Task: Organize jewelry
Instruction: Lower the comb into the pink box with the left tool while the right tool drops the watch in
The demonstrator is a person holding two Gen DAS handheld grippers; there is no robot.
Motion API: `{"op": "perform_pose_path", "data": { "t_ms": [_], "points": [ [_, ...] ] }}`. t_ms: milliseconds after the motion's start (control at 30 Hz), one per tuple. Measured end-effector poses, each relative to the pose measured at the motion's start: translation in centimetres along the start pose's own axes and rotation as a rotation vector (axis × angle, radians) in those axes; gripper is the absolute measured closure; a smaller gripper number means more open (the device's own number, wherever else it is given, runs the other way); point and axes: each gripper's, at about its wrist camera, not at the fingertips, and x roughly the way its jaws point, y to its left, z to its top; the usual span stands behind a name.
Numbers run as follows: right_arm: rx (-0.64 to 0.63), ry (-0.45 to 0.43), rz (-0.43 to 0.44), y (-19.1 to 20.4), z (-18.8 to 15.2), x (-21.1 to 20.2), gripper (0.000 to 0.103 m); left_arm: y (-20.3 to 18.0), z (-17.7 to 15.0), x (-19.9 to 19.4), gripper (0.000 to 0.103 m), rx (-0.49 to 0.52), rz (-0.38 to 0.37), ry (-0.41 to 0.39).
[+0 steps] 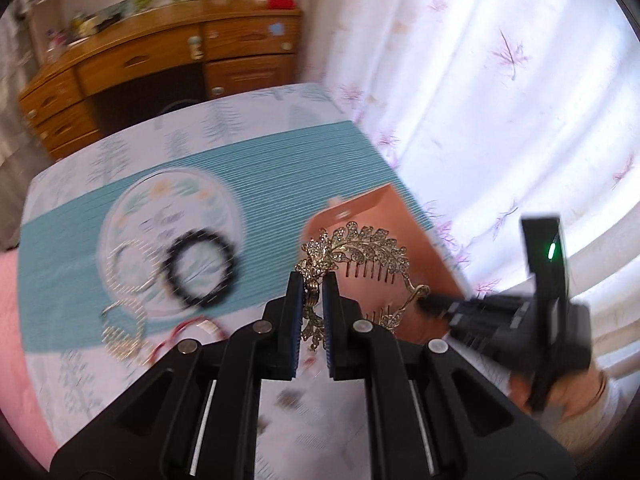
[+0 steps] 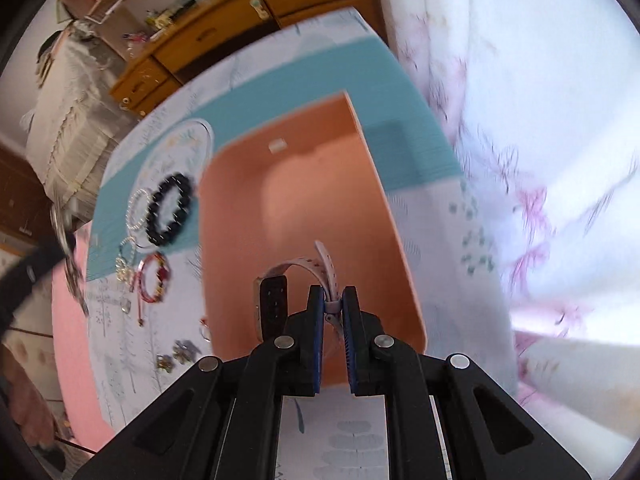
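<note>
Left gripper (image 1: 312,284) clamped on a gold rhinestone hair comb (image 1: 356,252), pads tight on its leaf-shaped end, comb lifted above the near edge of the orange box (image 1: 416,240). Right gripper (image 2: 331,300) clamped on the strap of a pink-strapped watch (image 2: 280,296), watch hanging over the open box interior (image 2: 288,184); in the left view the right gripper (image 1: 436,304) sits just beside the comb's far end. Left of the box on the teal mat (image 1: 280,160): round printed plate (image 1: 132,200) with a black bead bracelet (image 1: 200,268) and a silver bangle (image 1: 130,266). Near the mat's edge a gold chain piece (image 1: 120,336) and a red cord bracelet (image 2: 154,282). Small earrings (image 2: 186,348) on the tablecloth close to the box's near corner. Wooden desk (image 1: 160,56) behind, curtain (image 1: 500,80) right. Heavy motion blur.
</note>
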Motion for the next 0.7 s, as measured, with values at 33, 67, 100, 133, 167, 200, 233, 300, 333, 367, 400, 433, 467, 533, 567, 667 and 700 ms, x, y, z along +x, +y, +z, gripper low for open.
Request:
{"op": "perform_pose_path", "data": {
  "t_ms": [33,67,100,133,167,200,233,300,333,367,400,433,467,533,567,667,700],
  "points": [
    [0.018,0.009,0.005,-0.4,-0.2,0.4,0.094,-0.7,0.6,1.0,0.096,0.007,-0.010,0.010],
    [0.039,0.013,0.011,-0.7,-0.6,0.7,0.094,-1.3,1.2,2.1,0.096,0.011,-0.015,0.022],
    [0.056,-0.007,0.025,-1.2,-0.9,0.4,0.093,-1.9,1.7,3.1,0.096,0.012,-0.015,0.031],
    [0.066,-0.003,0.023,-1.3,-1.2,0.8,0.091,-2.5,2.1,4.0,0.096,0.014,-0.012,0.037],
    [0.080,0.000,0.032,-1.6,-1.3,0.7,0.091,-3.0,2.6,5.0,0.096,0.012,-0.012,0.044],
    [0.098,-0.007,0.048,-2.1,-1.6,0.4,0.091,-3.5,3.0,6.0,0.096,0.013,-0.012,0.052],
    [0.104,-0.010,0.052,-2.0,-1.7,0.6,0.091,-3.9,3.3,6.8,0.096,0.013,-0.009,0.059],
    [0.110,-0.007,0.056,-2.3,-2.2,0.4,0.091,-4.5,4.0,8.1,0.096,0.019,-0.009,0.068],
    [0.116,-0.006,0.060,-2.4,-2.0,0.2,0.091,-4.5,4.1,8.5,0.096,0.020,-0.010,0.069],
    [0.122,-0.010,0.068,-2.5,-2.2,0.0,0.090,-4.9,4.5,9.2,0.096,0.023,-0.008,0.074],
    [0.128,-0.013,0.075,-1.9,-2.0,0.1,0.090,-5.1,4.6,9.7,0.096,0.027,-0.004,0.083],
    [0.141,-0.020,0.086,-2.1,-2.2,-0.1,0.090,-5.3,4.7,10.4,0.096,0.025,0.005,0.102],
    [0.152,-0.027,0.098,-2.1,-2.0,-0.4,0.090,-5.1,4.6,11.0,0.096,0.021,0.005,0.116],
    [0.171,-0.047,0.121,-2.5,-2.1,-1.2,0.090,-4.8,4.4,12.9,0.096,-0.001,-0.003,0.159],
    [0.174,-0.059,0.122,-2.7,-2.3,-1.4,0.090,-4.6,4.3,13.6,0.096,-0.004,-0.001,0.171],
    [0.177,-0.068,0.117,-2.9,-2.5,-2.0,0.090,-5.2,4.1,14.2,0.096,0.001,0.000,0.175],
    [0.180,-0.065,0.121,-3.0,-2.4,-2.2,0.090,-5.7,4.2,13.8,0.096,0.010,-0.012,0.163]
  ]
}}
